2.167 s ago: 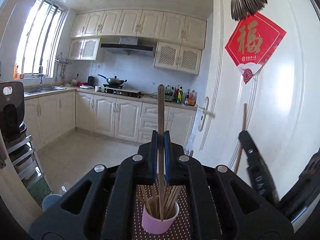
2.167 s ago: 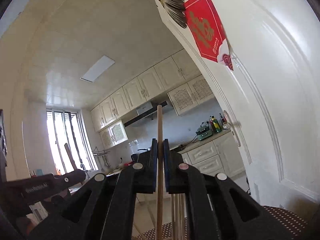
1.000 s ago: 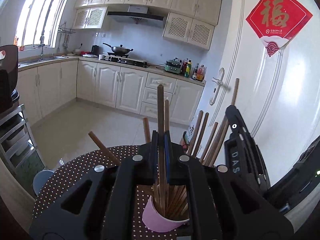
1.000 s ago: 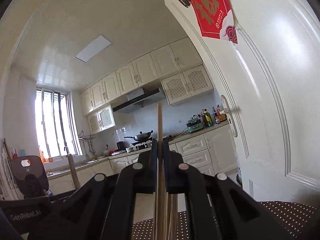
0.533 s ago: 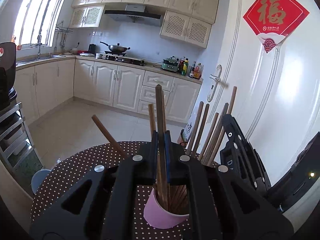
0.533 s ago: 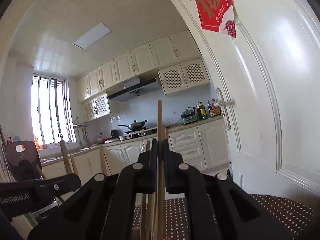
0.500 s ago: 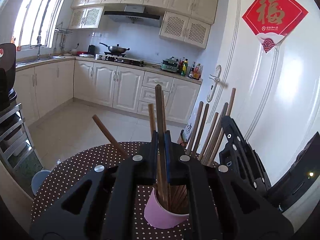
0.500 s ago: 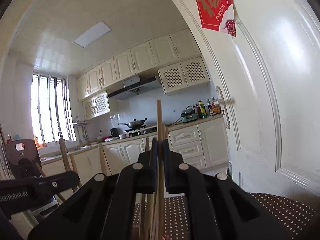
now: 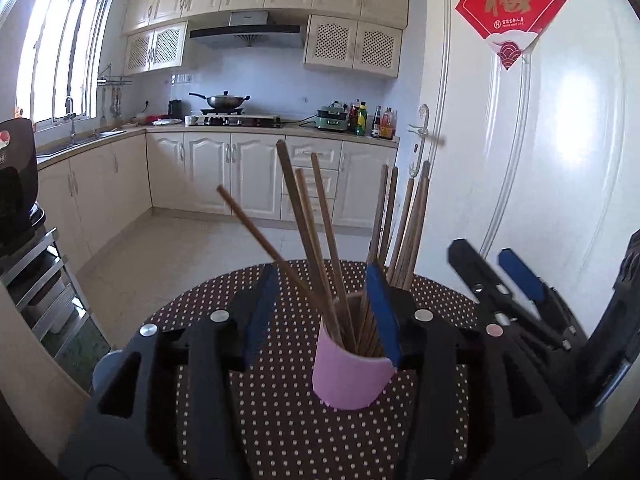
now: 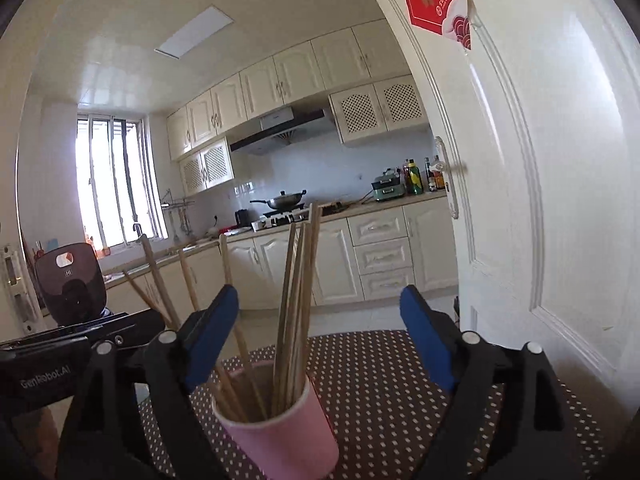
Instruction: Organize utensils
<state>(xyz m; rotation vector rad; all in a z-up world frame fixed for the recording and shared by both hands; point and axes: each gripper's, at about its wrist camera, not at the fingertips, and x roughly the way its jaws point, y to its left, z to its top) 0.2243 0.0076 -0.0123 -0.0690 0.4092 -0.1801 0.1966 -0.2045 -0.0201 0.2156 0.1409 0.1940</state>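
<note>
A pink cup (image 9: 349, 376) stood on the round dotted table (image 9: 280, 420), packed with wooden chopsticks (image 9: 320, 240) that fanned out above its rim. The left gripper (image 9: 322, 300) hung over the cup, its blue-padded jaws opening, with chopsticks between them but nothing pinched. Just beside it, the right gripper (image 10: 320, 320) was spreading wide too, chopsticks standing free in the gap, no pad touching them.

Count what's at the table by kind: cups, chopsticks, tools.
pink cup: 1
chopsticks: 8 tips countable; the bunch may hide more
tools: 2, the left tool and right tool, both opening, chopsticks between the jaws but not pressed
Total: 11
</note>
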